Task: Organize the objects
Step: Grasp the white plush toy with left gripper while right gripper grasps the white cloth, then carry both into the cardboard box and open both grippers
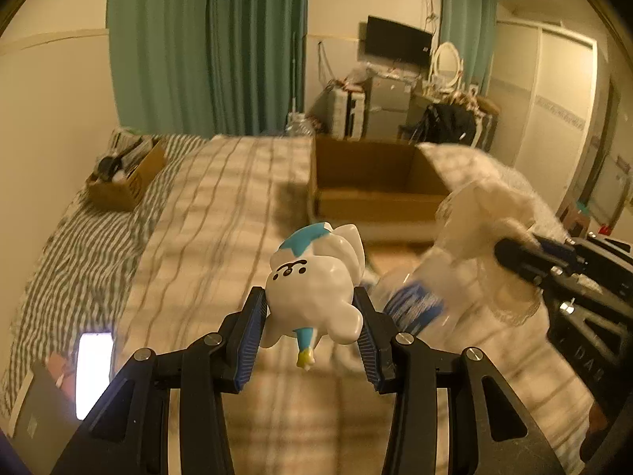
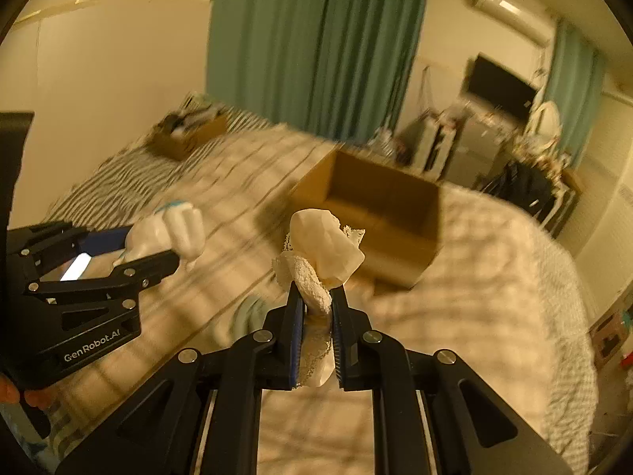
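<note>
In the left wrist view my left gripper [image 1: 309, 296] is shut on a white toy figure [image 1: 316, 277] with blue patches and a small drawn face, held above the bed. To its right, my right gripper [image 1: 510, 255] grips a white lacy cloth bundle [image 1: 482, 213], blurred. The right wrist view shows the right gripper [image 2: 318, 297] shut on that cream cloth bundle [image 2: 322, 245], which sticks up past the pads. The left gripper [image 2: 158, 247] with the white toy [image 2: 174, 229] is at the left. An open cardboard box [image 1: 376, 206] [image 2: 399, 249] stands on the bed ahead of both.
The bed [image 1: 221, 217] has a checked blanket and a striped sheet. A small cardboard box [image 1: 126, 182] with dark items sits at its far left. A lit phone [image 1: 93, 372] lies near left. A blurred blue-and-white item [image 1: 411, 306] lies below the grippers. Cluttered furniture lines the back wall.
</note>
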Available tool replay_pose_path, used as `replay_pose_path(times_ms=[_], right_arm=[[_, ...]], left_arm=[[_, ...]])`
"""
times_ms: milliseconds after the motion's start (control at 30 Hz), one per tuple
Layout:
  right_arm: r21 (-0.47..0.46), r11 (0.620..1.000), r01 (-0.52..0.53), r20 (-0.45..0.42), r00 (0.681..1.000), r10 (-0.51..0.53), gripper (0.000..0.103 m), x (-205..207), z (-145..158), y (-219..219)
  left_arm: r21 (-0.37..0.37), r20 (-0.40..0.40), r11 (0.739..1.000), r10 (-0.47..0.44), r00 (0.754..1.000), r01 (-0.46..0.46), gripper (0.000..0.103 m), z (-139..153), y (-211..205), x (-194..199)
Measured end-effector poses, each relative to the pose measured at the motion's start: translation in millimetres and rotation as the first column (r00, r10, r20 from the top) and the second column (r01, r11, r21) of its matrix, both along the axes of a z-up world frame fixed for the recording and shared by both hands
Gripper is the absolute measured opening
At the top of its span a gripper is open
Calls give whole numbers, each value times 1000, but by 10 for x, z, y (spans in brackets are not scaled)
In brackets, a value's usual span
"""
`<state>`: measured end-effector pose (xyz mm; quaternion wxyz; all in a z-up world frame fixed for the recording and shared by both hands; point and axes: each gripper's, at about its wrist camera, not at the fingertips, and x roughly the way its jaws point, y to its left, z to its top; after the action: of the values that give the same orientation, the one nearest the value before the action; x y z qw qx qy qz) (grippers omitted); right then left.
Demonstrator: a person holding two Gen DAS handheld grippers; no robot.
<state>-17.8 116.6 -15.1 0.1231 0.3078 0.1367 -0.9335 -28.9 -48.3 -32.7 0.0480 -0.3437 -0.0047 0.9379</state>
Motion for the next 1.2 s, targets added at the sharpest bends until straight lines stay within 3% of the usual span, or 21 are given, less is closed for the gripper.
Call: replay_pose_path(times_ms=[167, 333, 533, 667, 900, 1067, 1200], right_arm=[[27, 999, 32, -100, 995, -30, 12, -215, 552, 190], [-6, 997, 73, -142, 987, -73, 12, -659, 972, 362], [-30, 992, 123, -127, 984, -125, 12, -1356, 1153, 505], [-64, 989, 137, -62, 988, -141, 12, -1830, 989, 575], [-78, 989, 124, 61, 991, -120, 12, -2427, 332, 634], [-87, 990, 111, 122, 987, -100, 12, -2684, -163, 651], [-117, 988, 105, 143, 986, -88, 12, -2771, -374, 724]], left_arm=[[-34, -83, 999, -28, 996, 25, 44, 430, 198, -299], [-81, -135, 996, -34, 990, 23, 44, 765, 409, -772], [-55, -116, 998, -34, 993, 28, 44, 849, 536, -1388], [-58, -74, 998, -22, 997, 18, 44, 682, 580, -1763], [-38, 34, 996, -81, 996, 82, 44, -69, 657, -2239], [-37, 75, 992, -114, 991, 117, 45, -414, 702, -2455], [-28, 97, 993, -114, 989, 117, 45, -526, 696, -2593]])
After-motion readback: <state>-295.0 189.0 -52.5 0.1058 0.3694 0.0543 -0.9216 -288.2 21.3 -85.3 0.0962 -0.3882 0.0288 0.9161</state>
